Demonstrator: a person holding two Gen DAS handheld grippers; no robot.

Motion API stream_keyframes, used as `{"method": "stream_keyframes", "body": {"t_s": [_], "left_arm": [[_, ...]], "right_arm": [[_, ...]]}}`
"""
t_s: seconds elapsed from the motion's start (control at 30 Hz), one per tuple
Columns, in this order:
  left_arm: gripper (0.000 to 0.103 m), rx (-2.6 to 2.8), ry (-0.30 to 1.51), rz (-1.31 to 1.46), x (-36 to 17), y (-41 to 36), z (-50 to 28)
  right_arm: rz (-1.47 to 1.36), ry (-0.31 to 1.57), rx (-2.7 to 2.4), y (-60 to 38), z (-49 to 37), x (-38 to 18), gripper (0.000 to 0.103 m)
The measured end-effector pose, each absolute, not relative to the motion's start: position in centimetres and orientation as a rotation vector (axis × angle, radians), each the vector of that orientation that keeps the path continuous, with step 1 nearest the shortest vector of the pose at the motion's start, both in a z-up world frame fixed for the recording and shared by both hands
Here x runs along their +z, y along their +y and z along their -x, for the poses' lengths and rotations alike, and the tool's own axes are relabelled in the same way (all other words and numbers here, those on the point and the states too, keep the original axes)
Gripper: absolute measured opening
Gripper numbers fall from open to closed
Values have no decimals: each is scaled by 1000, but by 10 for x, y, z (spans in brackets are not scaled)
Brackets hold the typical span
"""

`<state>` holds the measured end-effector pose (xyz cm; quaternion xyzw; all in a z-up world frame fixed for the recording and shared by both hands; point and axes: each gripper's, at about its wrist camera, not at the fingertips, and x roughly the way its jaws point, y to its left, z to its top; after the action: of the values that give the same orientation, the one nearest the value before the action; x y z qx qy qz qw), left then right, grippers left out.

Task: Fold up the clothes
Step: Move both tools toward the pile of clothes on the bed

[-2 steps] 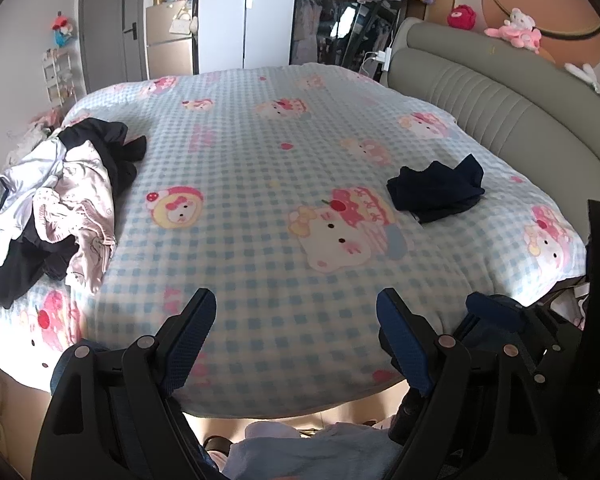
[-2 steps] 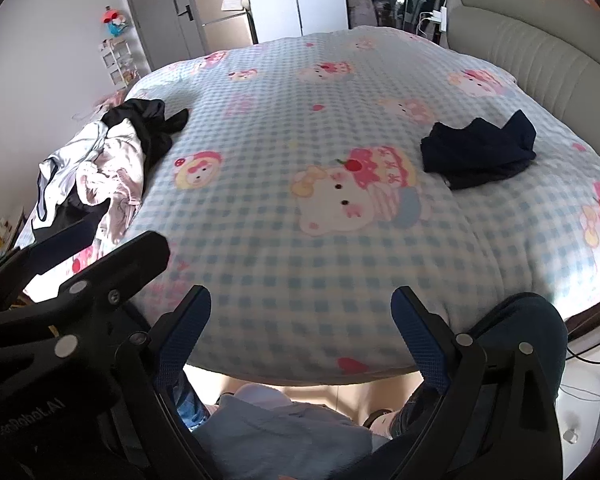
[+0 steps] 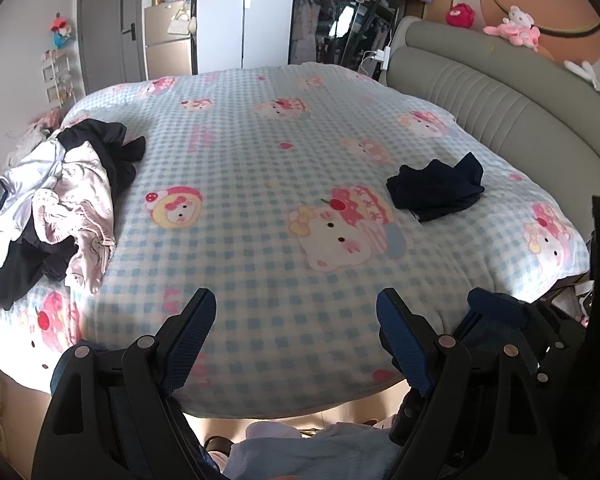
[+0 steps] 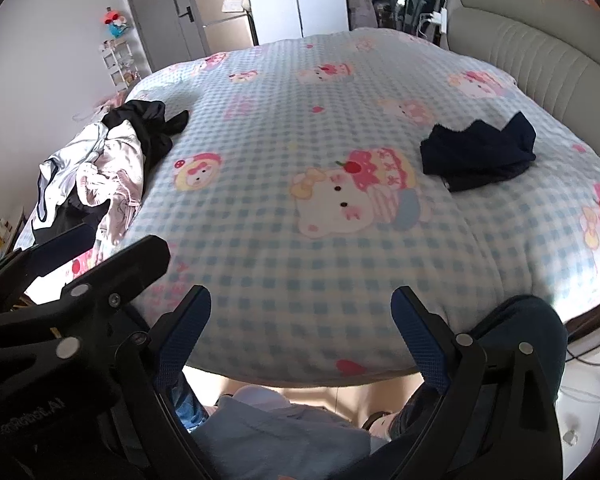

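Observation:
A heap of unfolded clothes (image 3: 56, 196) (image 4: 108, 172), white, pale pink and black, lies at the bed's left edge. A folded dark navy garment (image 3: 436, 188) (image 4: 480, 152) rests on the right side of the blanket. My left gripper (image 3: 296, 340) hangs open over the near edge of the bed with nothing between its blue-padded fingers. My right gripper (image 4: 302, 330) is open too and empty, close beside the left one, whose black frame (image 4: 80, 292) shows at the left of the right wrist view.
The bed carries a blue-checked cartoon blanket (image 3: 260, 152) and has a grey padded headboard (image 3: 500, 104) on the right. A light blue cloth (image 4: 276, 432) and a person's legs are below the grippers. Wardrobes and a door stand at the far wall.

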<state>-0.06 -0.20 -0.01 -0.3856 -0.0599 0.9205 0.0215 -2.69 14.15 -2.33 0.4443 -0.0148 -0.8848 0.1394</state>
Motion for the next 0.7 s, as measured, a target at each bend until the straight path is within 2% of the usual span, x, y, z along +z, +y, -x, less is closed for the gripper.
{"method": "stream_keyframes", "body": {"t_s": [0.13, 0.3, 0.4, 0.57, 0.7], "left_arm": [[85, 2864, -124, 1246, -8, -2, 7], [85, 2900, -88, 1235, -10, -2, 9], [84, 2861, -151, 1265, -14, -17, 14], [84, 2834, -416, 1147, -13, -64, 7], [84, 2914, -505, 1140, -20, -110, 4]], "right_arm": [[-1310, -40, -2533, 145, 37, -30, 93], [-1254, 88, -2550, 133, 38, -31, 93], [-1234, 115, -2543, 125, 41, -34, 93], [-1245, 112, -2527, 112, 59, -40, 93], [-1206, 223, -2494, 81, 75, -34, 93]]}}
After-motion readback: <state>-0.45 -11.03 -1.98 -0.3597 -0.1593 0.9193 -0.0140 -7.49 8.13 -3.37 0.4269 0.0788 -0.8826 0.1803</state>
